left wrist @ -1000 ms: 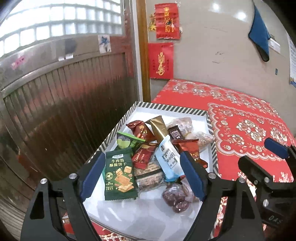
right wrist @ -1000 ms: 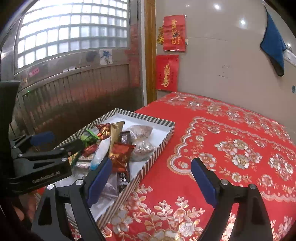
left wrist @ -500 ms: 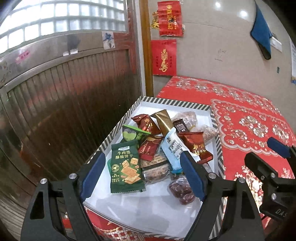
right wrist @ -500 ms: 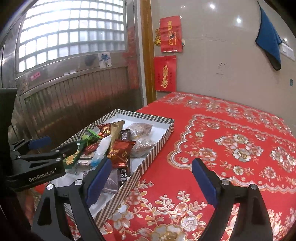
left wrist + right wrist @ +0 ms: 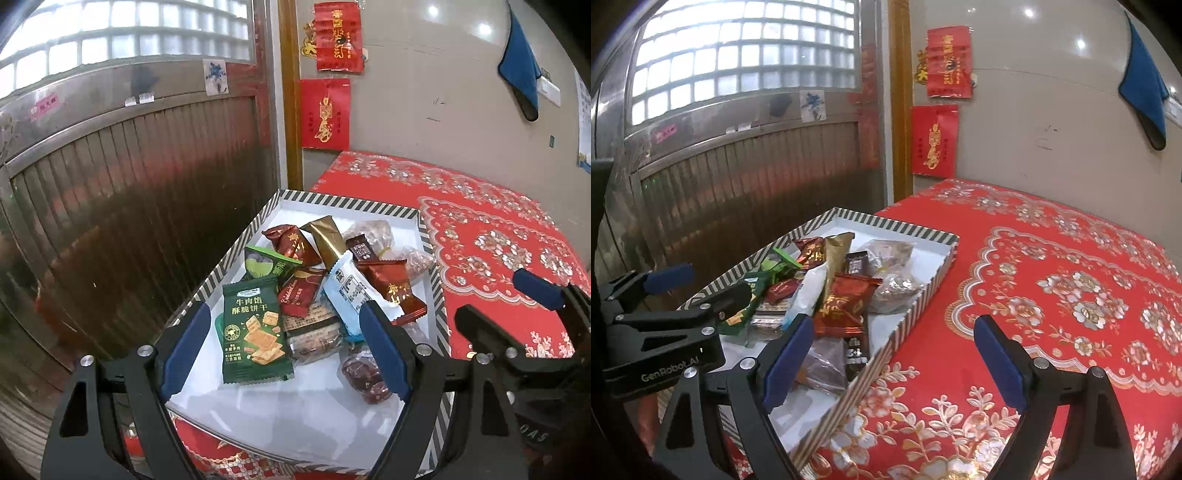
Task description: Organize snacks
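Observation:
A white tray with a striped rim (image 5: 347, 203) (image 5: 905, 225) sits at the left edge of the red patterned tablecloth (image 5: 1052, 280). It holds several wrapped snacks: a green cracker pack (image 5: 253, 332), red packs (image 5: 391, 288) (image 5: 846, 299), a gold pack (image 5: 325, 236), a white-blue pack (image 5: 351, 291), clear bags of brown sweets (image 5: 364, 373). My left gripper (image 5: 284, 332) is open and empty, above the tray's near end. My right gripper (image 5: 890, 343) is open and empty, straddling the tray's right rim.
A metal shutter and glass-block window (image 5: 129, 147) stand left of the table. A wall with red paper decorations (image 5: 325, 110) and a hanging blue cloth (image 5: 521, 70) is behind. The right gripper shows in the left wrist view (image 5: 524, 314); the left shows in the right wrist view (image 5: 665, 306).
Both grippers have drawn back and risen a little; the tray and snacks sit lower and farther in view. The snacks have not moved and both grippers stay open.

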The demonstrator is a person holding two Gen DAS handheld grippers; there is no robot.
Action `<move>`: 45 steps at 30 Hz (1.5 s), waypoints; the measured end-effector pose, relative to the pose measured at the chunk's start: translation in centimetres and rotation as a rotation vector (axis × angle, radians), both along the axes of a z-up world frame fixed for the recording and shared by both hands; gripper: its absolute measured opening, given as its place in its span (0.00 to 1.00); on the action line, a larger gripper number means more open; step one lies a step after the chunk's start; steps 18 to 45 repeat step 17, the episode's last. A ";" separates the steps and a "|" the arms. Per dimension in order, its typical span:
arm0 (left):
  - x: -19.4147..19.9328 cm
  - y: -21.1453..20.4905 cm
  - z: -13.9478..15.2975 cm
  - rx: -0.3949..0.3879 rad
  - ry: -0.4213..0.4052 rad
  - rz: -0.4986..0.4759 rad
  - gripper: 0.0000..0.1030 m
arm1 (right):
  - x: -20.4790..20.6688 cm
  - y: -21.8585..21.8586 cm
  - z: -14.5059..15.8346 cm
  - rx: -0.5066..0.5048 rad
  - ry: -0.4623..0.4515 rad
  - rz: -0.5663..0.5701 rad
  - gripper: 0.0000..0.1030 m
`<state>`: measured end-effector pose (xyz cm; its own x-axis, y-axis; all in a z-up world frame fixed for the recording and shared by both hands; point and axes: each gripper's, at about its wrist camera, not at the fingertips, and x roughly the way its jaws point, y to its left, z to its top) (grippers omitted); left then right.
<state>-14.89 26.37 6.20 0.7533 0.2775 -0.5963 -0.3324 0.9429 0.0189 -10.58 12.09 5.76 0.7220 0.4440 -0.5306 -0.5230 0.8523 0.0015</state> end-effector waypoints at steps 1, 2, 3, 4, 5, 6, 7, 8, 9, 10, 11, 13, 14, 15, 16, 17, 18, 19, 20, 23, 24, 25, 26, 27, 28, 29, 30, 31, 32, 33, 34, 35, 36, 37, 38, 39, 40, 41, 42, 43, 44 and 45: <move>0.0 0.1 0.0 -0.003 0.000 0.000 0.81 | 0.0 0.2 0.0 -0.003 -0.001 0.005 0.87; 0.0 0.1 0.0 -0.003 0.000 0.000 0.81 | -0.1 0.4 -0.1 -0.006 -0.002 0.007 0.87; 0.0 0.1 -0.1 -0.001 0.001 0.002 0.81 | -0.2 0.5 -0.1 -0.009 -0.004 0.010 0.87; 0.0 0.1 -0.1 -0.001 0.001 0.004 0.81 | -0.2 0.6 -0.1 -0.012 -0.005 0.011 0.87; 0.1 0.1 -0.1 -0.003 0.003 0.002 0.81 | -0.2 0.6 -0.1 -0.012 -0.005 0.012 0.87; 0.2 0.1 -0.2 -0.004 0.006 0.001 0.81 | -0.2 0.6 -0.1 -0.010 -0.004 0.012 0.87; 0.2 0.1 -0.3 -0.002 0.011 0.006 0.81 | -0.2 0.5 -0.1 -0.007 -0.001 0.012 0.87; 0.3 0.1 -0.3 -0.001 0.013 0.009 0.81 | -0.1 0.5 -0.1 -0.006 0.001 0.010 0.87; 0.3 0.2 -0.4 -0.001 0.013 0.010 0.81 | -0.1 0.4 -0.1 -0.004 0.003 0.009 0.87; 0.3 0.1 -0.4 0.002 0.013 0.012 0.81 | 0.0 0.4 -0.2 -0.002 0.006 0.008 0.87; 0.4 0.0 -0.4 0.011 0.011 0.016 0.81 | 0.0 0.3 -0.2 -0.001 0.010 0.007 0.87; 0.3 -0.2 -0.3 0.026 0.002 0.019 0.81 | 0.1 0.1 -0.2 0.004 0.012 0.006 0.87; 0.3 -0.4 -0.2 0.033 -0.001 0.018 0.81 | 0.1 0.0 -0.3 0.007 0.013 0.004 0.87; 0.3 -0.6 -0.1 0.038 -0.002 0.015 0.81 | 0.2 -0.2 -0.3 0.009 0.015 0.002 0.87; 0.4 -0.9 0.1 0.040 -0.002 0.009 0.81 | 0.2 -0.4 -0.2 0.012 0.016 -0.001 0.87; 0.5 -1.1 0.3 0.041 -0.003 0.001 0.81 | 0.3 -0.7 -0.2 0.017 0.018 -0.007 0.87; 0.5 -1.1 0.3 0.041 -0.003 0.001 0.81 | 0.3 -0.7 -0.2 0.017 0.018 -0.007 0.87; 0.5 -1.1 0.3 0.041 -0.003 0.001 0.81 | 0.3 -0.7 -0.2 0.017 0.018 -0.007 0.87; 0.5 -1.1 0.3 0.041 -0.003 0.001 0.81 | 0.3 -0.7 -0.2 0.017 0.018 -0.007 0.87; 0.5 -1.1 0.3 0.041 -0.003 0.001 0.81 | 0.3 -0.7 -0.2 0.017 0.018 -0.007 0.87; 0.5 -1.1 0.3 0.041 -0.003 0.001 0.81 | 0.3 -0.7 -0.2 0.017 0.018 -0.007 0.87; 0.5 -1.1 0.3 0.041 -0.003 0.001 0.81 | 0.3 -0.7 -0.2 0.017 0.018 -0.007 0.87; 0.5 -1.1 0.3 0.041 -0.003 0.001 0.81 | 0.3 -0.7 -0.2 0.017 0.018 -0.007 0.87; 0.5 -1.1 0.3 0.041 -0.003 0.001 0.81 | 0.3 -0.7 -0.2 0.017 0.018 -0.007 0.87; 0.5 -1.1 0.3 0.041 -0.003 0.001 0.81 | 0.3 -0.7 -0.2 0.017 0.018 -0.007 0.87; 0.5 -1.1 0.3 0.041 -0.003 0.001 0.81 | 0.3 -0.7 -0.2 0.017 0.018 -0.007 0.87; 0.5 -1.1 0.3 0.041 -0.003 0.001 0.81 | 0.3 -0.7 -0.2 0.017 0.018 -0.007 0.87; 0.5 -1.1 0.3 0.041 -0.003 0.001 0.81 | 0.3 -0.7 -0.2 0.017 0.018 -0.007 0.87; 0.5 -1.1 0.3 0.041 -0.003 0.001 0.81 | 0.3 -0.7 -0.2 0.017 0.018 -0.007 0.87; 0.5 -1.1 0.3 0.041 -0.003 0.001 0.81 | 0.3 -0.7 -0.2 0.017 0.018 -0.007 0.87; 0.5 -1.1 0.3 0.041 -0.003 0.001 0.81 | 0.3 -0.7 -0.2 0.017 0.018 -0.007 0.87; 0.5 -1.1 0.3 0.041 -0.003 0.001 0.81 | 0.3 -0.7 -0.2 0.017 0.018 -0.007 0.87; 0.5 -1.1 0.3 0.041 -0.003 0.001 0.81 | 0.3 -0.7 -0.2 0.017 0.018 -0.007 0.87; 0.5 -1.1 0.3 0.041 -0.003 0.001 0.81 | 0.3 -0.7 -0.2 0.017 0.018 -0.007 0.87; 0.5 -1.1 0.3 0.041 -0.003 0.001 0.81 | 0.3 -0.7 -0.2 0.017 0.018 -0.007 0.87; 0.5 -1.1 0.3 0.041 -0.003 0.001 0.81 | 0.3 -0.7 -0.2 0.017 0.018 -0.007 0.87; 0.5 -1.1 0.3 0.041 -0.003 0.001 0.81 | 0.3 -0.7 -0.2 0.017 0.018 -0.007 0.87; 0.5 -1.1 0.3 0.041 -0.003 0.001 0.81 | 0.3 -0.7 -0.2 0.017 0.018 -0.007 0.87; 0.5 -1.1 0.3 0.041 -0.003 0.001 0.81 | 0.3 -0.7 -0.2 0.017 0.018 -0.007 0.87; 0.5 -1.1 0.3 0.041 -0.003 0.001 0.81 | 0.3 -0.7 -0.2 0.017 0.018 -0.007 0.87; 0.5 -1.1 0.3 0.041 -0.003 0.001 0.81 | 0.3 -0.7 -0.2 0.017 0.018 -0.007 0.87; 0.5 -1.1 0.3 0.041 -0.003 0.001 0.81 | 0.3 -0.7 -0.2 0.017 0.018 -0.007 0.87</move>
